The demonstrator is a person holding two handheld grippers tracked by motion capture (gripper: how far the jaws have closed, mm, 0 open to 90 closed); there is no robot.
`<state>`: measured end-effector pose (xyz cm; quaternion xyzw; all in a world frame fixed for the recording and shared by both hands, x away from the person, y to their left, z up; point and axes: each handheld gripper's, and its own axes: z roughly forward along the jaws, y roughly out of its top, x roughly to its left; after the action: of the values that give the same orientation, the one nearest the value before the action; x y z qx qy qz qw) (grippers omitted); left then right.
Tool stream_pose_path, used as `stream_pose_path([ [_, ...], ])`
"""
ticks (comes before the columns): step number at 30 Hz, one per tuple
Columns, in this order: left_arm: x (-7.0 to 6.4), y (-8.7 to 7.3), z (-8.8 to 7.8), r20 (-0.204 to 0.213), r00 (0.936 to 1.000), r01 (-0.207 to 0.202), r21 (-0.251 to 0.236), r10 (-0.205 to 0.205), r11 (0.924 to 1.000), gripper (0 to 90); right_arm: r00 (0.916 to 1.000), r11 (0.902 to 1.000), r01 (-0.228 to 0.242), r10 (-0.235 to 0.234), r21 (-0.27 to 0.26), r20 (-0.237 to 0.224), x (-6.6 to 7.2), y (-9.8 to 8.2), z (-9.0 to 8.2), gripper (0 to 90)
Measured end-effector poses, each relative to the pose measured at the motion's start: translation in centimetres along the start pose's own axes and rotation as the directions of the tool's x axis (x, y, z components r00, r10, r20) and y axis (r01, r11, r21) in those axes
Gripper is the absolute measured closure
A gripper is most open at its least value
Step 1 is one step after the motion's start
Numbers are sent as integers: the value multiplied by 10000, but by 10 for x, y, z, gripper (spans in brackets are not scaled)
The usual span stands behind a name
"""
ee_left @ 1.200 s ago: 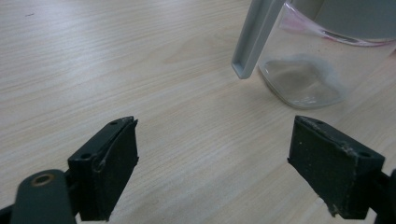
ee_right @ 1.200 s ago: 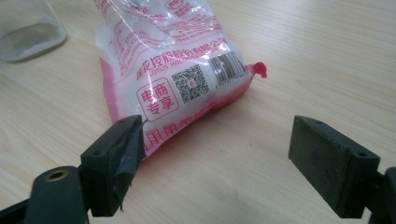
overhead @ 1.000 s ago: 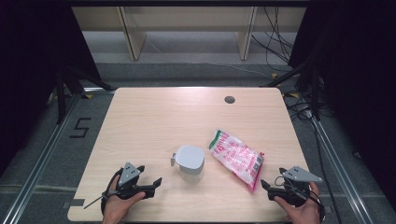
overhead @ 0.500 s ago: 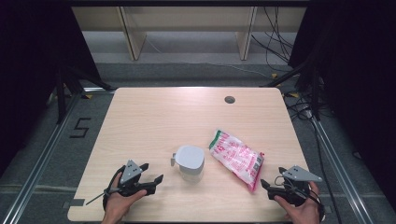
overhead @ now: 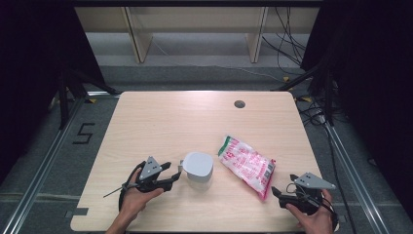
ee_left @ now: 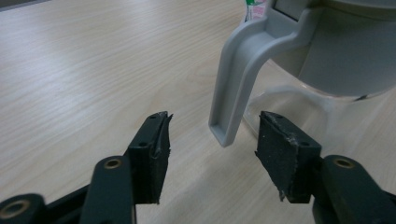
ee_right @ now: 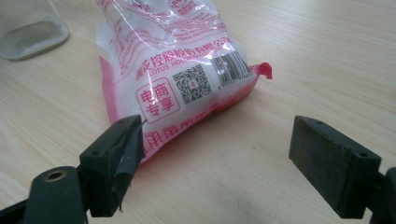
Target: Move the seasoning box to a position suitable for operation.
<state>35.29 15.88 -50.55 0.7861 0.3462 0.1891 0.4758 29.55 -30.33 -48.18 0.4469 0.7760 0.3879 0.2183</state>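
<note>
A clear jug with a grey lid (overhead: 197, 165) stands near the table's front, and its grey handle (ee_left: 233, 93) points toward my left gripper (overhead: 174, 174). In the left gripper view the handle's lower end sits just ahead of the gap of the left gripper (ee_left: 212, 123). The jaws have just been closing, but the pads do not touch the handle. A pink and white printed bag (overhead: 246, 163) lies to the right of the jug. My right gripper (overhead: 282, 188) rests at the bag's near corner. The bag (ee_right: 177, 70) lies just ahead of the wide open right gripper (ee_right: 219, 126).
The wooden table (overhead: 170, 122) has a round cable hole (overhead: 239, 104) at the back right. The jug's clear base (ee_right: 28, 28) shows beyond the bag. Shelving legs and cables stand on the floor behind the table.
My left gripper has moved right, up to the jug's handle, and its jaws stand narrower. The right gripper, jug and bag have not moved.
</note>
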Motion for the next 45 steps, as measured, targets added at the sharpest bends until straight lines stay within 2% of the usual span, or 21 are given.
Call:
stream_pose_path([
  [1,0,2,2,75,9999,-80,-48,80,10000,460,9994,9994,-332,332,92,55,3,0,-1,190],
  [2,-1,3,4,168,9998,-51,-106,52,9999,476,9997,9997,-251,251,82,37,3,0,0,191],
  [4,0,7,7,201,9991,-362,-157,365,9992,505,9997,9996,-248,248,96,28,3,0,0,191],
  [5,0,7,7,201,9991,-362,-157,365,9992,519,9997,9996,-248,248,96,28,3,0,0,191],
  [7,0,11,12,141,9971,-744,-218,747,9970,545,9997,9997,225,-225,-28,132,0,0,1,192],
  [8,-2,12,15,192,9973,-699,-197,703,9974,577,9997,9997,228,-228,-13,129,0,0,1,194],
  [9,-2,12,18,216,9966,-786,-165,790,9968,599,9997,9996,-224,224,146,25,3,0,1,194],
  [10,-2,13,19,168,9959,-881,-155,884,9960,635,9999,9999,111,-111,51,-11,0,0,1,195],
  [13,-3,13,20,336,9954,-890,-201,897,9958,727,10000,10000,42,-42,39,-72,1,0,1,196],
  [15,-5,13,19,273,9947,-990,-193,995,9949,730,10000,10000,52,-52,32,-75,0,0,1,196],
  [20,-7,10,12,308,9950,-946,-69,948,9955,721,10000,10000,47,-47,19,-85,1,0,1,198],
  [23,-10,7,4,429,9952,-884,45,881,9961,711,9999,10000,30,-30,21,-123,1,0,1,199],
  [26,-13,1,-7,722,9940,-829,58,822,9965,698,9998,9999,93,-92,54,-149,2,0,1,199],
  [28,-14,-2,-14,804,9924,-946,186,928,9953,692,9998,9999,86,-85,56,-172,2,0,2,200],
  [32,-18,-8,-23,1093,9899,-921,143,900,9956,682,9998,9999,85,-84,54,-167,2,0,2,200],
  [34,-25,-12,-27,1164,9904,-760,36,751,9971,677,9998,10000,62,-61,50,-175,2,0,2,201],
  [36,-31,-14,-30,1413,9859,-933,220,893,9954,669,9997,9998,169,-166,123,-174,1,0,2,201],
  [37,-35,-15,-30,1640,9835,-796,99,769,9968,660,9998,9999,109,-108,67,-179,1,0,2,201],
  [39,-40,-16,-32,1832,9791,-935,175,887,9955,651,9999,10000,60,-60,51,-157,2,0,2,201],
  [45,-44,-17,-30,1899,9775,-975,176,924,9951,684,9999,10000,45,-44,52,-116,1,0,2,202],
])
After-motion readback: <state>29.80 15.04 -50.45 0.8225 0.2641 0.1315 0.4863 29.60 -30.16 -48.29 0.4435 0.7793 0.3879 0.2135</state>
